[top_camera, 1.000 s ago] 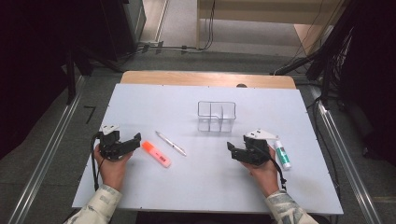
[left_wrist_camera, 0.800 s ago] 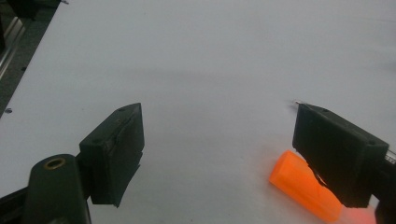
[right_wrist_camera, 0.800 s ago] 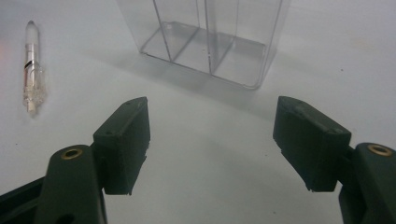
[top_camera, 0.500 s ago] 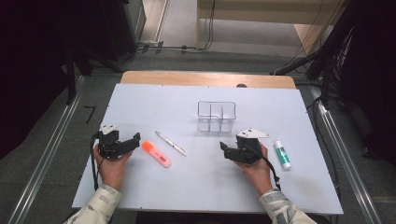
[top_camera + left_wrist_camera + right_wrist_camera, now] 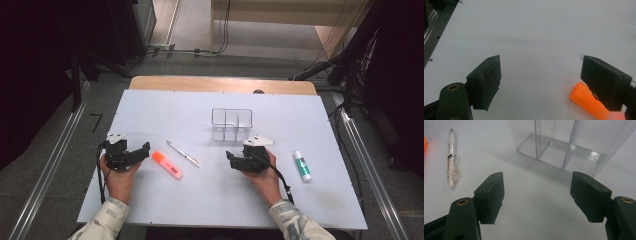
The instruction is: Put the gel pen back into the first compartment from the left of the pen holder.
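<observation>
The orange highlighter pen (image 5: 167, 164) lies flat on the white counter (image 5: 320, 120) toward its near-left part, its long axis slanting from far-left to near-right. It sits just beside the left gripper (image 5: 143, 150), whose fingers (image 5: 486, 80) stand wide apart and empty; one end of the pen lies under the right-hand finger. The right gripper (image 5: 231, 157) is also spread open, empty, near a clear plastic divided box (image 5: 232, 122).

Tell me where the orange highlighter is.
In the high view, the orange highlighter lies on the table's left half, between the left gripper and the clear pen.
</observation>
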Demonstrator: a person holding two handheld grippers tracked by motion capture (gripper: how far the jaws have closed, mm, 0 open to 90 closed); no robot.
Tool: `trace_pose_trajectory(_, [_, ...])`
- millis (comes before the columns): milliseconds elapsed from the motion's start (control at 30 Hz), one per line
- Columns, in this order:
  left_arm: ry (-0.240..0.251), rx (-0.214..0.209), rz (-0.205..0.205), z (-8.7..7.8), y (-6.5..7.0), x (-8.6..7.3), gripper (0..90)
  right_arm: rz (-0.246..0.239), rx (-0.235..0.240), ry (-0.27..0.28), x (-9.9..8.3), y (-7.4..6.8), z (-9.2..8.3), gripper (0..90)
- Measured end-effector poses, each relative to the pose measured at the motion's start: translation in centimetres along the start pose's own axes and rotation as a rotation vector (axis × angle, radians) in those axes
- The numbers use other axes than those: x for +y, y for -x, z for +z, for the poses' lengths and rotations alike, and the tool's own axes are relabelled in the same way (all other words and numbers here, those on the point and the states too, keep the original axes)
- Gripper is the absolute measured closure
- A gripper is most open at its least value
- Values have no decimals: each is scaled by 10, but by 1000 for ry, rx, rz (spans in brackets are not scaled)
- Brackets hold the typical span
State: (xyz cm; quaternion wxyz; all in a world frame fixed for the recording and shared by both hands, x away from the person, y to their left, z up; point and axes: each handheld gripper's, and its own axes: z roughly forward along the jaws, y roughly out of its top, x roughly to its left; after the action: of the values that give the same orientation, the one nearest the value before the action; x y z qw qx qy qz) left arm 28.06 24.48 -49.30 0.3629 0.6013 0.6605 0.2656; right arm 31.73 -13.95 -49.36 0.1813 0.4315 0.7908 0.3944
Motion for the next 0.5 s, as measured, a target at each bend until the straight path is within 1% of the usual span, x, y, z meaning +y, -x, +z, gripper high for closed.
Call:
trace_pose_trajectory(67, [0, 3, 1, 0, 0, 0, 173, -4, 4, -3, 1, -3, 3, 261])
trace_pose_trajectory(267, [-1, 8, -1, 1, 0, 0, 173, -36, 23, -6, 4, -15, 10, 264])
trace_pose_trajectory(500, [-5, 10, 3, 2, -1, 0, 173, -53, 44, -13, 7, -25, 19, 265])
